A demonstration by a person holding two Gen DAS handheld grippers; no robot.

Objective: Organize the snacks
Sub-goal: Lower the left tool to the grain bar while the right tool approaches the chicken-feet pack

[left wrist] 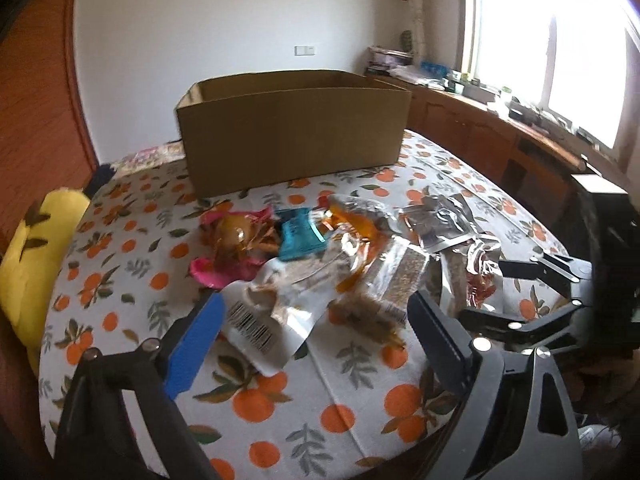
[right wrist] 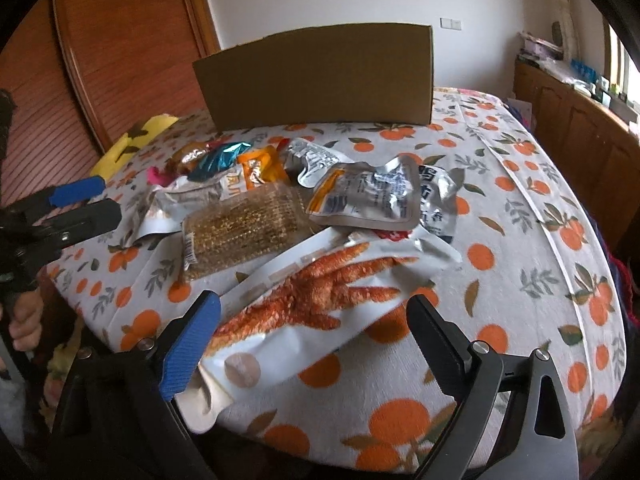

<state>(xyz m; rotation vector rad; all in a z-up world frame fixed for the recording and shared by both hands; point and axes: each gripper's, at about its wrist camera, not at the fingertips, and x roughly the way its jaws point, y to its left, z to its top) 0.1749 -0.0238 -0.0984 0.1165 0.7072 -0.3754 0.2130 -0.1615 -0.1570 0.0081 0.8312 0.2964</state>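
The bed [right wrist: 520, 240] with the orange-print sheet takes up most of both views. A big open cardboard box [left wrist: 292, 136] sits at the 12 o'clock end of it, and a yellow plush [left wrist: 36, 256] lies off the edge around 9 o'clock in the left view.

The snack pile [right wrist: 280, 208] is spread across the middle of the bed, near the box but not touching it. The biggest piece is the white chicken-foot pack [right wrist: 320, 300], at 6 o'clock of the pile in the right view. Next is a clear pack of brown seedy bars [right wrist: 240, 228], then a crinkled silver pouch [right wrist: 372, 196] at about 2 o'clock from the bars. A small teal wrapper [left wrist: 298, 234] and a pink wrapper [left wrist: 224, 268] lie at the pile's 10 o'clock in the left view.

The right tongs [right wrist: 314, 316] are spread wide, straddling the chicken-foot pack without pinching it. The left tongs [left wrist: 314, 314] are also wide apart, over a white pack with a barcode [left wrist: 256, 324].
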